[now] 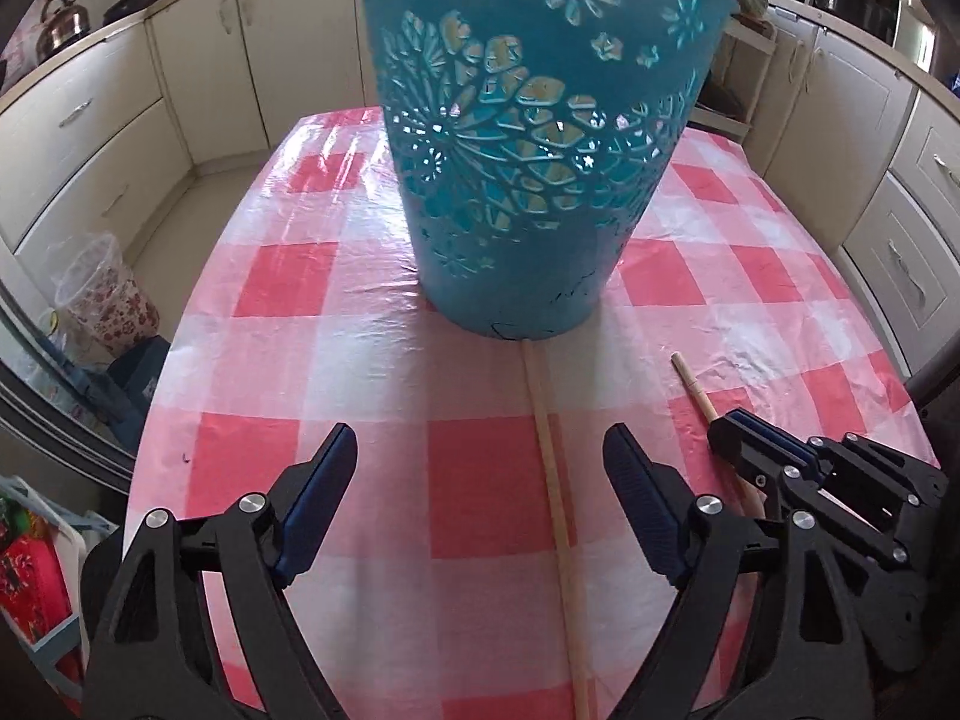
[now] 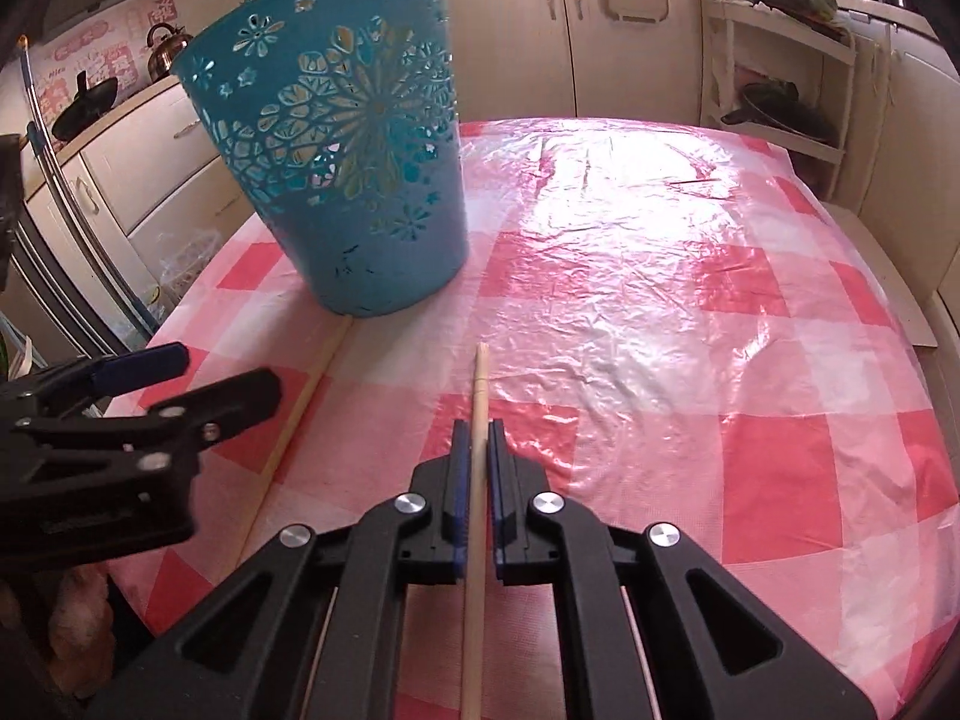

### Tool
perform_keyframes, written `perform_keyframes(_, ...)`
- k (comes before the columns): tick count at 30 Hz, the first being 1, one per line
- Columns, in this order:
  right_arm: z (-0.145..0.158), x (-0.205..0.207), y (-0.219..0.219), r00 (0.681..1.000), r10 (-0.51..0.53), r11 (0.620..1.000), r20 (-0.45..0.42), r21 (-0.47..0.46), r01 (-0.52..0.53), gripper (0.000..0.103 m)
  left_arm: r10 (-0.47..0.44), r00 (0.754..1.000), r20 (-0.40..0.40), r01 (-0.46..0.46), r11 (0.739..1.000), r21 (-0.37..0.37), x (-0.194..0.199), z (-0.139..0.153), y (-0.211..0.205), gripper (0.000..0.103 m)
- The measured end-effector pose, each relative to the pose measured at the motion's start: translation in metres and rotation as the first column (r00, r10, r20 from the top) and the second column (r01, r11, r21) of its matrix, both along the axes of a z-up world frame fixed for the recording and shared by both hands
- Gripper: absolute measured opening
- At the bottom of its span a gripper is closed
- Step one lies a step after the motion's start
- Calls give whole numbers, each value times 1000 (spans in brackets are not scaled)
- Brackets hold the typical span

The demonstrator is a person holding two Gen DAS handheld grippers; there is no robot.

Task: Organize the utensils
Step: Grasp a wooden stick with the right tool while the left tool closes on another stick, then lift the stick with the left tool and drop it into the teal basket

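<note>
A teal cut-out basket point(image 1: 528, 138) stands upright on the pink checked tablecloth point(image 1: 360, 372); it also shows in the right wrist view point(image 2: 354, 162). A long wooden chopstick point(image 1: 555, 504) lies on the cloth, its far end at the basket's base, between the wide-open fingers of my left gripper point(image 1: 480, 468). It also shows in the right wrist view point(image 2: 300, 414). My right gripper point(image 2: 478, 441) is shut on a second wooden chopstick point(image 2: 478, 384), whose tip sticks out ahead. In the left wrist view the right gripper point(image 1: 729, 435) sits at the right, holding that chopstick point(image 1: 693, 381).
Cream kitchen cabinets point(image 1: 120, 138) surround the table. A floral bin point(image 1: 102, 294) stands on the floor at the left. A white shelf rack point(image 2: 780, 78) holding a dark pan stands beyond the table's far right. The left gripper point(image 2: 168, 384) shows at the left of the right wrist view.
</note>
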State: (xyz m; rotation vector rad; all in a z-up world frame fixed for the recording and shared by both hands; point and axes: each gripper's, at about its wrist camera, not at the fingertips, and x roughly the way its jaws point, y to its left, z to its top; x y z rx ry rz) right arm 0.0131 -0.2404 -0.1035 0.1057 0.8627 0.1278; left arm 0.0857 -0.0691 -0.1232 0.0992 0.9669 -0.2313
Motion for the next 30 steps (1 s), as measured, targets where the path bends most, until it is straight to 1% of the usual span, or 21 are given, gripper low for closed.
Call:
perform_keyframes(1, 0, 0, 0, 1000, 2, 1000, 3, 3, -2, 7, -6, 1000, -4, 6, 1000, 10, 3, -3, -5, 71)
perform_keyframes(2, 0, 0, 0, 1000, 3, 1000, 6, 4, -3, 7, -9, 1000, -7, 9, 1000, 17, 5, -6, -8, 62)
perform_keyframes(3, 0, 0, -1, 1000, 4, 1000, 7, 7, -4, 7, -11, 1000, -13, 12, 1000, 24, 7, -8, -11, 57)
perform_keyframes(4, 0, 1, -2, 1000, 6, 1000, 8, 13, -6, 7, -14, 1000, -22, 14, 999, 28, 8, -11, -13, 47)
perform_keyframes(5, 0, 1, -3, 1000, 7, 1000, 8, 20, -7, 7, -10, 1000, -4, 10, 999, 39, 6, -11, -14, 37)
perform_keyframes(6, -1, 2, -5, 1000, 8, 1000, 9, 28, -9, 7, -19, 1000, 1, 19, 999, 37, 5, -11, -15, 32)
perform_keyframes(7, -1, 2, -6, 1000, 9, 999, 8, 33, -9, 7, -24, 1000, 1, 24, 999, 30, 3, -11, -15, 19)
perform_keyframes(8, -1, 3, -7, 1000, 10, 999, 7, 37, -10, 7, -19, 1000, -3, 19, 1000, 23, 3, -10, -13, 9)
perform_keyframes(9, -1, 3, -8, 1000, 12, 999, 7, 38, -12, 7, -10, 1000, -10, 10, 1000, 6, 2, -10, -10, 6)
perform_keyframes(11, -2, 6, -11, 1000, 22, 999, 2, 44, -22, 7, 11, 1000, -19, -11, 1000, -17, 0, -9, 0, 5)
perform_keyframes(14, -2, 8, -7, 999, 49, 998, -5, 49, -49, 7, 25, 999, -37, -27, 998, -63, -7, -8, 14, 5)
perform_keyframes(18, -1, 7, -6, 999, 49, 997, -9, 54, -48, 8, 31, 997, -68, -36, 996, -86, -3, -7, 28, 6)
perform_keyframes(20, -1, 6, -2, 999, 50, 998, -9, 47, -49, 8, 34, 996, -77, -40, 995, -90, 1, -7, 30, 8)
perform_keyframes(24, -1, 5, -2, 999, 51, 998, -6, 49, -51, 8, 14, 997, -73, -19, 998, -60, 4, -8, 27, 9)
perform_keyframes(28, -2, 4, -4, 998, 55, 997, 4, 57, -55, 9, -23, 999, -45, 23, 1000, 10, 5, -9, 16, 9)
perform_keyframes(29, -2, 4, -4, 998, 57, 997, 6, 56, -58, 10, -37, 999, -38, 38, 999, 25, 5, -9, 13, 8)
perform_keyframes(30, -2, 3, -4, 998, 59, 997, 7, 56, -59, 10, -47, 998, -37, 47, 999, 24, 5, -9, 13, 6)
